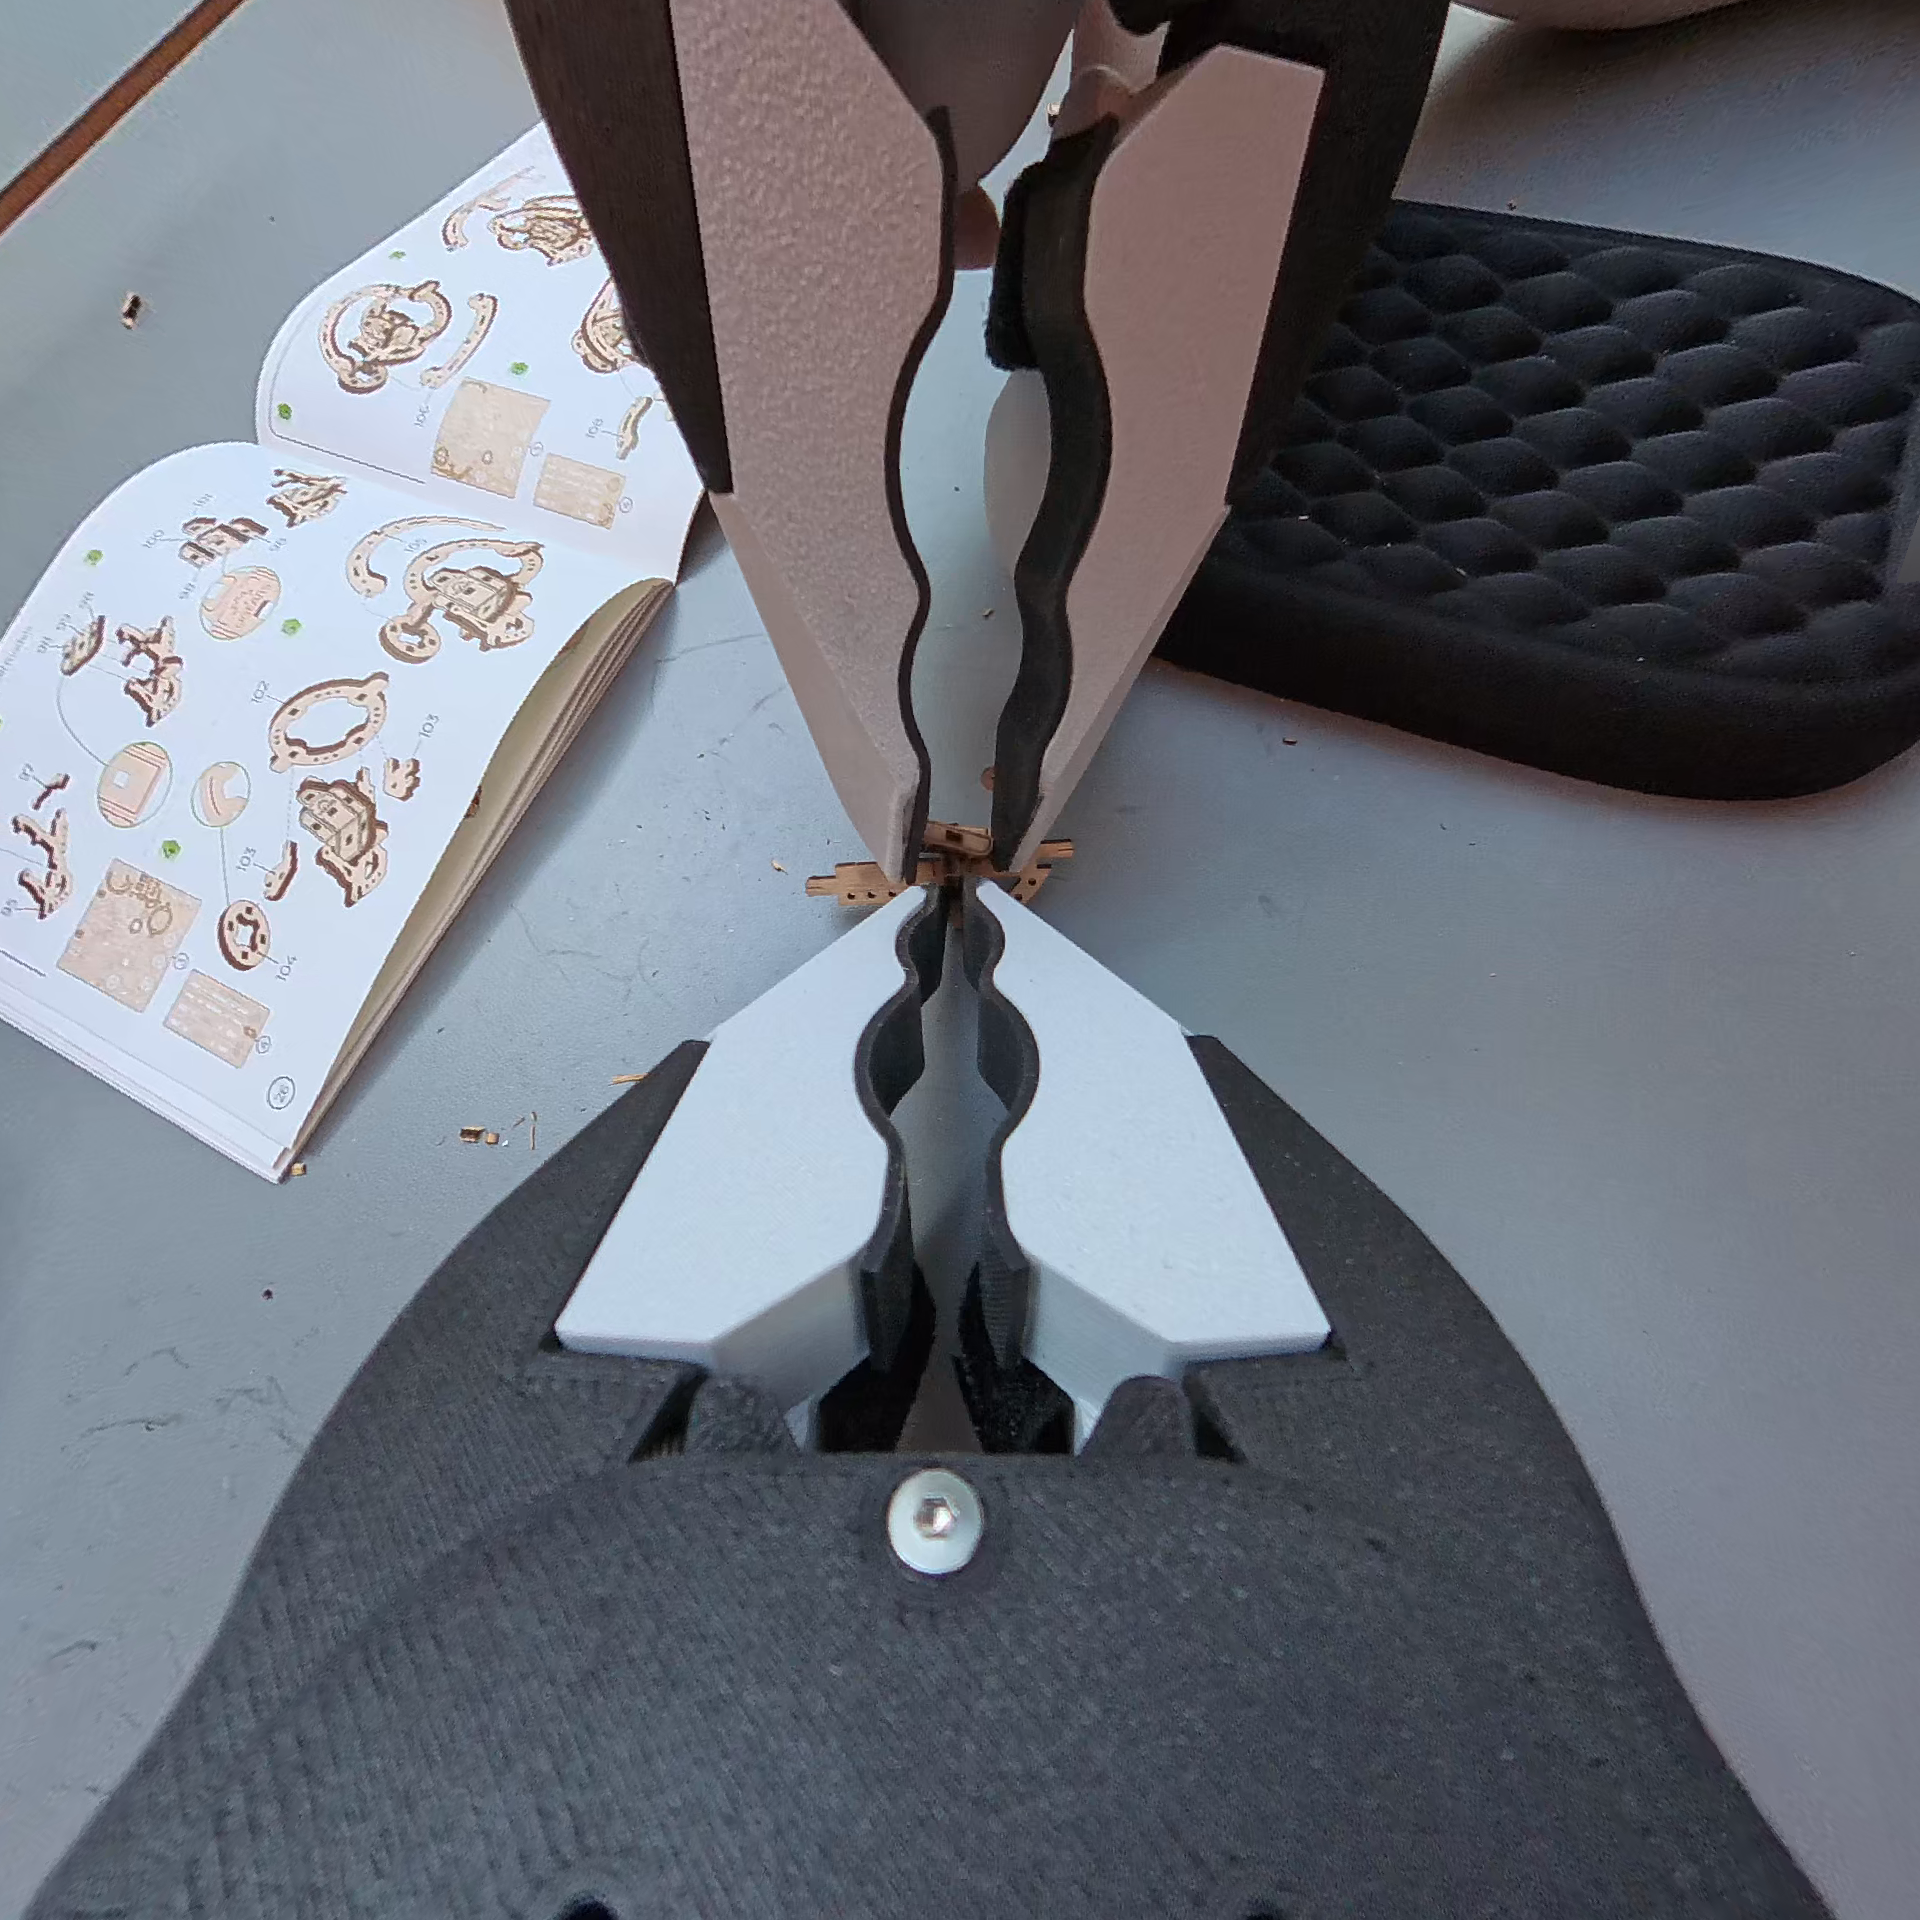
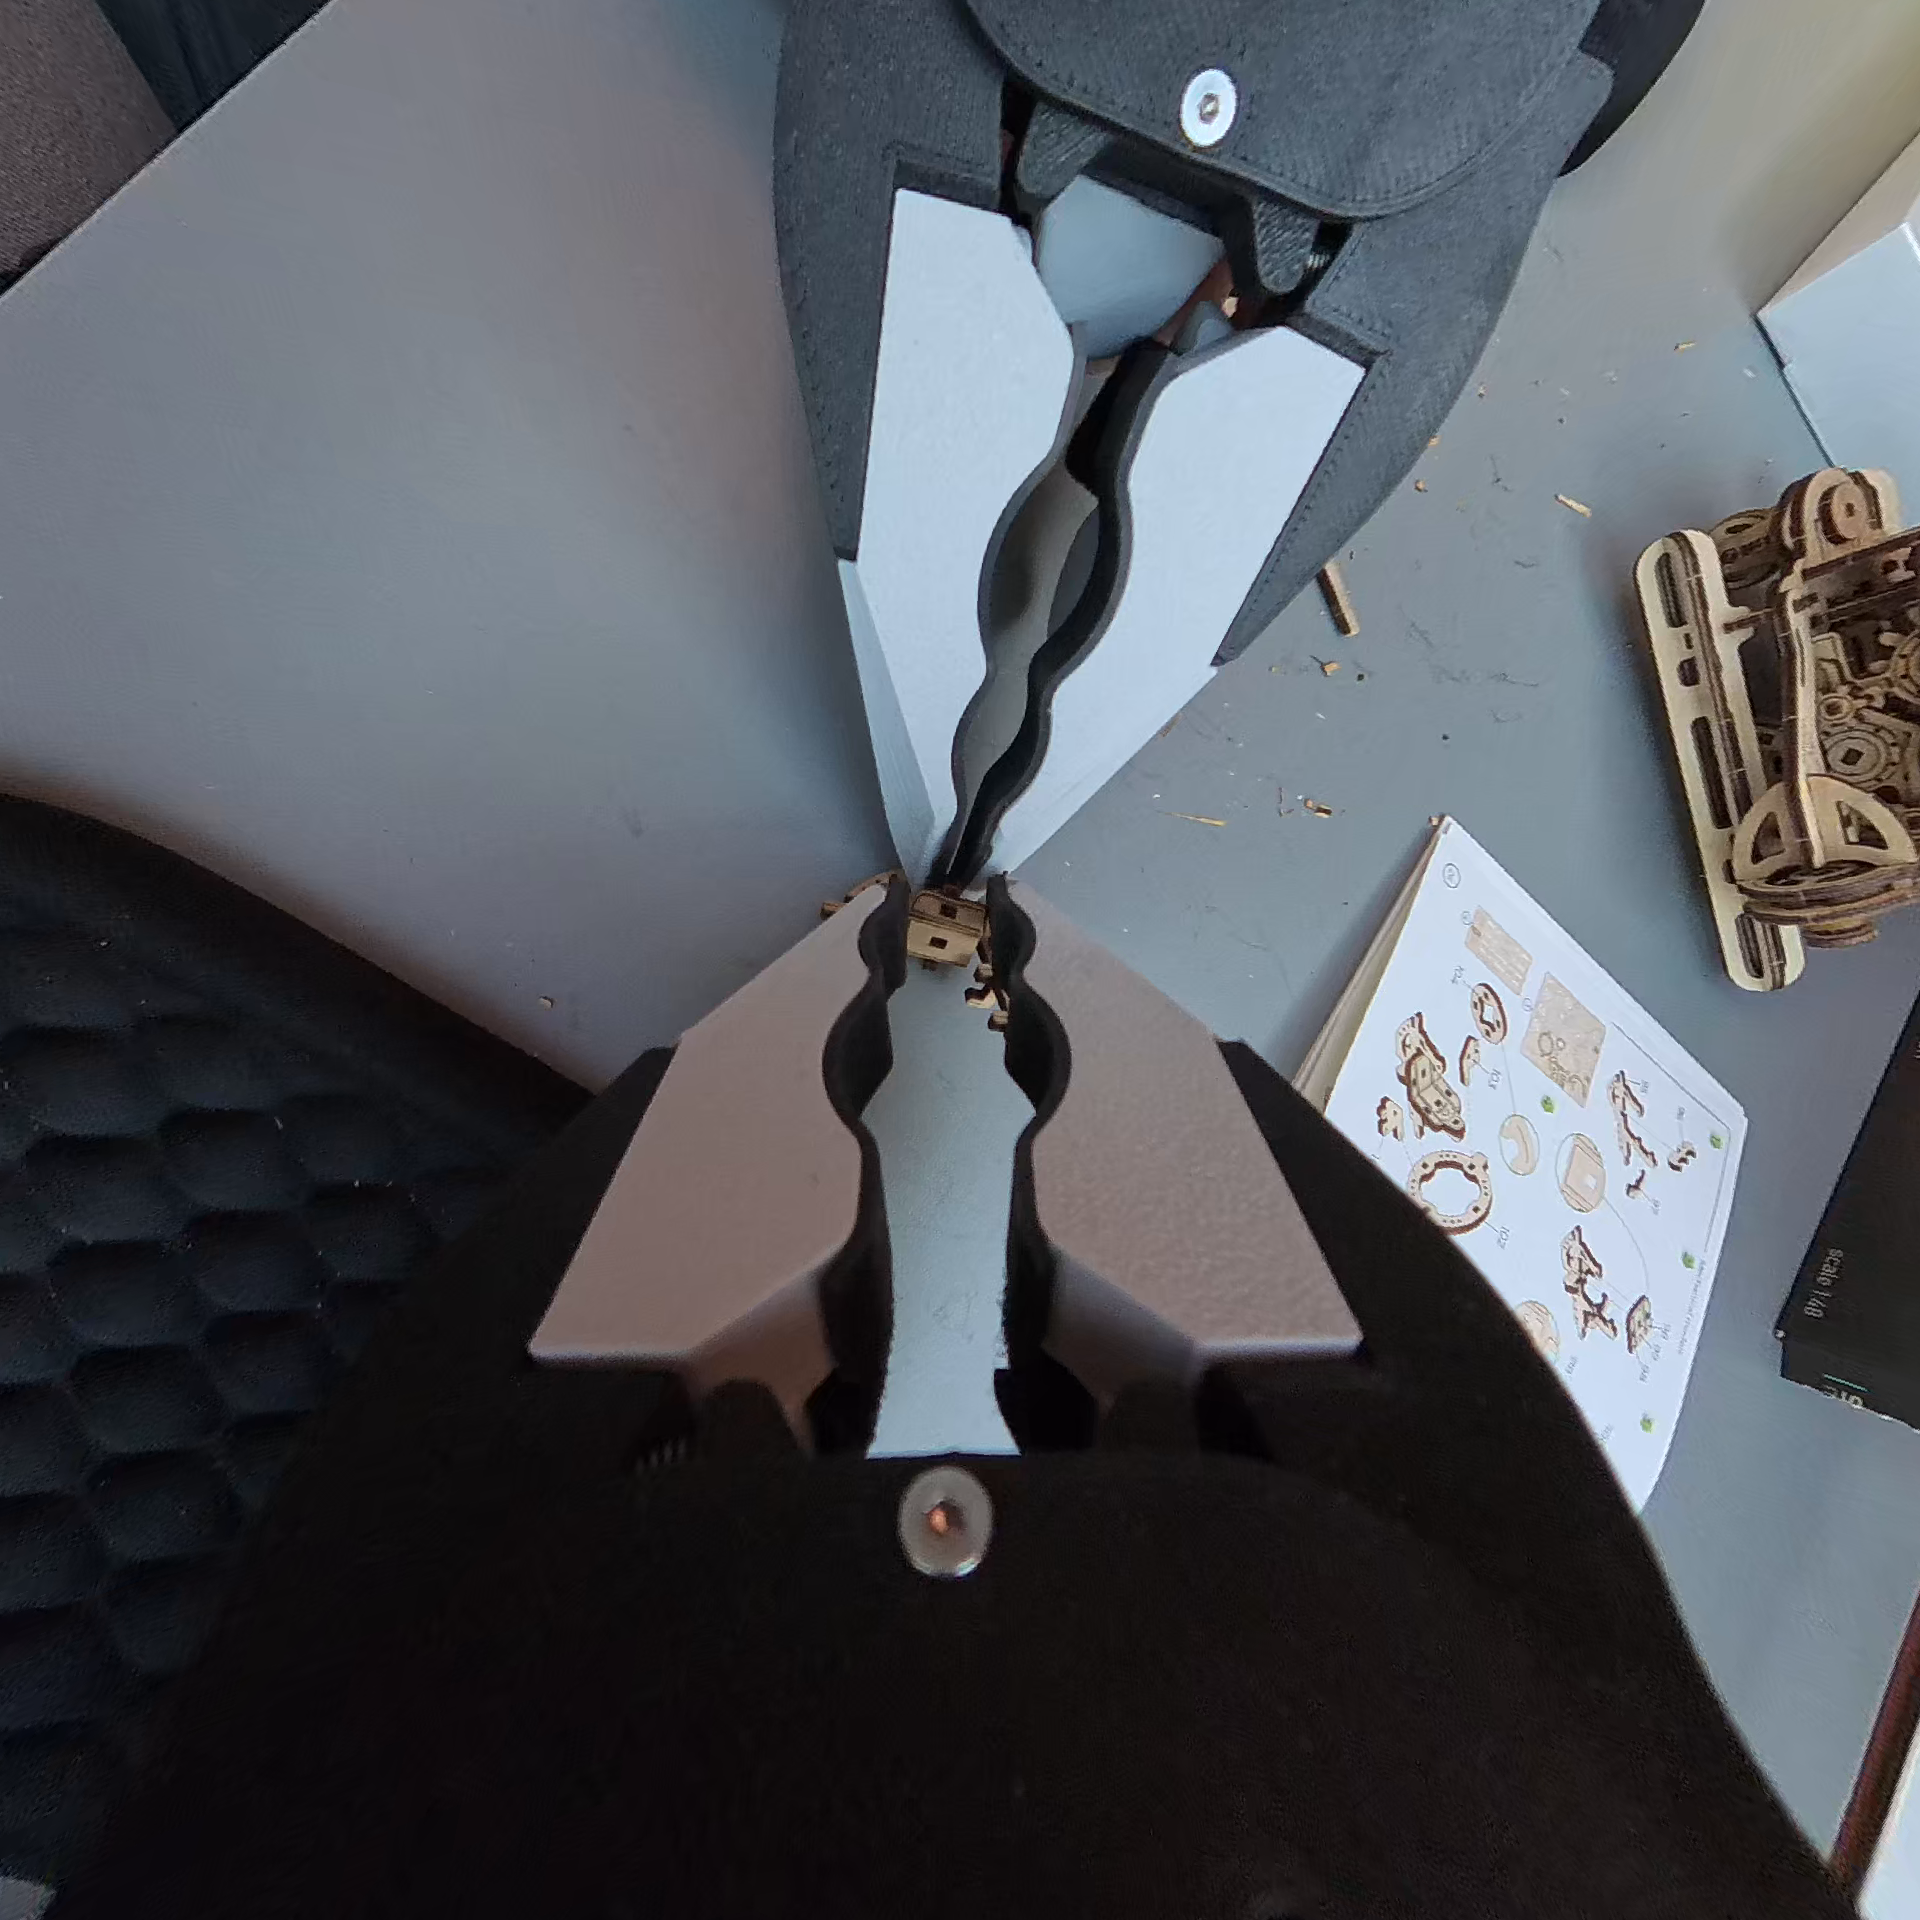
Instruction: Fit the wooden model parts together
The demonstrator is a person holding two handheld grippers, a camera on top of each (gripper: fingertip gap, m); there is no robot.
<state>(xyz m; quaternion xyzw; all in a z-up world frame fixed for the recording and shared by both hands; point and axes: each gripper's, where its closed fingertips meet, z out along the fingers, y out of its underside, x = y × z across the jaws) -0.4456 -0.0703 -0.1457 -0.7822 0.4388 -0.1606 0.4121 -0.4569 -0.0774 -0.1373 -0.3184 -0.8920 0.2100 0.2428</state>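
While the two grippers meet tip to tip over the grey table [image 1: 1455, 1039], the left gripper [image 1: 954, 896] has its fingers drawn almost together, nipping a thin flat wooden strip [image 1: 852, 886] whose notched ends stick out to either side of the tips. Directly beyond those tips, the right gripper [image 1: 951, 844] comes in from the far side, its fingers narrowed onto a small boxy wooden piece [image 1: 956, 836] that touches the strip.

In the right wrist view, the right gripper [image 2: 940, 914] pinches that boxy wooden piece [image 2: 940, 928] between its padded tips, with small wooden tabs showing just beside the right finger; the left gripper [image 2: 961, 868] points in from ahead, its tips all but pressed together against the piece.

Left of the left gripper's fingers lies an open instruction booklet [image 1: 312, 727]; to their right, farther off, sits a black quilted cushion [image 1: 1610, 499]. Well to the right of the right gripper's fingers stands a partly built wooden model [image 2: 1808, 748], and a dark box [image 2: 1860, 1247] rests nearer, beside the booklet [image 2: 1538, 1164]. Wood splinters dot the table.
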